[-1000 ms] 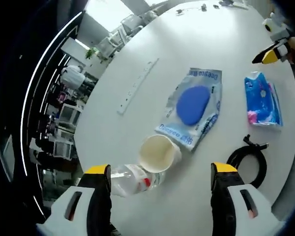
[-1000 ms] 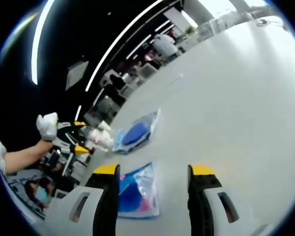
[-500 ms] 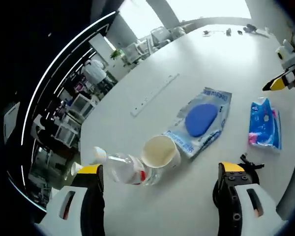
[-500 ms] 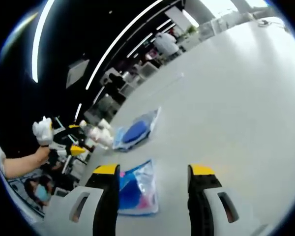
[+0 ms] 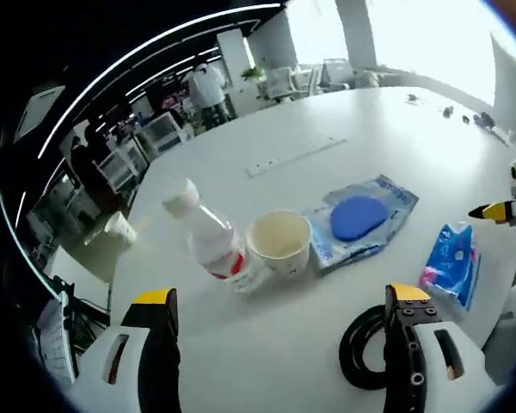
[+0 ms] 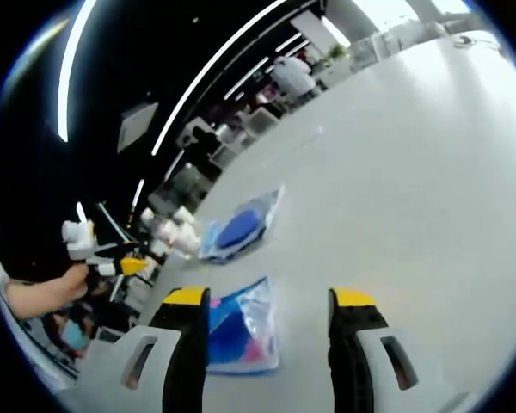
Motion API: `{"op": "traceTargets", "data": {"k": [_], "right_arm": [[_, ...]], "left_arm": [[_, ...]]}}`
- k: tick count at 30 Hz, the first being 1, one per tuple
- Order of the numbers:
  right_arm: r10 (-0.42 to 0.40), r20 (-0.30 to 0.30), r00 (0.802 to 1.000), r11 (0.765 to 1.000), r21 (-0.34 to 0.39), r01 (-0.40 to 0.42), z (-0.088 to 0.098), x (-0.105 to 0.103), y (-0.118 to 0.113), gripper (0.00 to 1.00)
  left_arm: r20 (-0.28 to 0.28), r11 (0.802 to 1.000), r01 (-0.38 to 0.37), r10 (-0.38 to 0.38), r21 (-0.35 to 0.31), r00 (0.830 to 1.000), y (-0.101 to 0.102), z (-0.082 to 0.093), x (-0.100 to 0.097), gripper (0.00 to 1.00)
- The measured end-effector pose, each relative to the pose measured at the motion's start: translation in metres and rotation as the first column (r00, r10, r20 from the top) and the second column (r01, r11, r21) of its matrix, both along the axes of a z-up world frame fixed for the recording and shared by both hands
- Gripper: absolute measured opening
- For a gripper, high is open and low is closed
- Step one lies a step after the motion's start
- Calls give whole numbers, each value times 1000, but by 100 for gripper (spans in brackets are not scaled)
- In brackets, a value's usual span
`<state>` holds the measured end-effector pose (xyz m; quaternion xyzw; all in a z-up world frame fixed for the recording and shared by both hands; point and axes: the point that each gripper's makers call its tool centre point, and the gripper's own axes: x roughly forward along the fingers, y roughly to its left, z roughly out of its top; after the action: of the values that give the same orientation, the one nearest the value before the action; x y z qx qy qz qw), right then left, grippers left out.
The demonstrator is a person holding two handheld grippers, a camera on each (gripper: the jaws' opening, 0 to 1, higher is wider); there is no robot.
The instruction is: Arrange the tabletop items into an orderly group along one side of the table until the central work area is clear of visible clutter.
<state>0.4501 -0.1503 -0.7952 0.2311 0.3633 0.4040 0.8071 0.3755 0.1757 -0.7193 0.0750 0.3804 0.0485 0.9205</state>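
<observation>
Since the earlier frames the left gripper (image 5: 279,340) has pulled back and levelled out, so the bottle (image 5: 211,243) and paper cup (image 5: 279,243) now sit well ahead of its open, empty fingers (image 5: 156,340), with the black cable coil (image 5: 361,348) beside the right finger. Nothing has been grasped; regrouping appears not yet begun. The right gripper (image 6: 262,340) hovers with fingers spread and empty over the blue tissue pack (image 6: 238,335); the blue pouch (image 6: 238,228) lies beyond. The white desk (image 5: 267,185) is smooth and matte. Behind it is an office with ceiling light strips.
</observation>
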Motion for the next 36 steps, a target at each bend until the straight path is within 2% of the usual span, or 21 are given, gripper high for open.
{"op": "traceTargets", "data": {"k": [3,4,6,13,25,36], "right_arm": [[2,0,1000,1000,-3,-2,0,-1,0,52],[4,0,1000,1000,-4,-4,1,-1,0,52],[10,2,1000,1000,-7,-10,1,-2,1,52],[18,2,1000,1000,-6,-18,2,-4,6,52],[30,0,1000,999,-16,-30,2,-7,8,52],[55,6,998,998,-21,-55,4,-8,14,52]], "left_arm": [[33,995,-65,68,-81,997,2,2,-3,97],[44,987,-104,110,-126,993,5,3,-4,97],[55,975,-138,149,-172,987,8,4,-4,97],[46,982,-117,125,-150,991,9,2,-8,97],[43,980,-128,136,-153,990,12,0,-12,97],[32,980,-107,114,-171,993,-2,-7,-20,97]]}}
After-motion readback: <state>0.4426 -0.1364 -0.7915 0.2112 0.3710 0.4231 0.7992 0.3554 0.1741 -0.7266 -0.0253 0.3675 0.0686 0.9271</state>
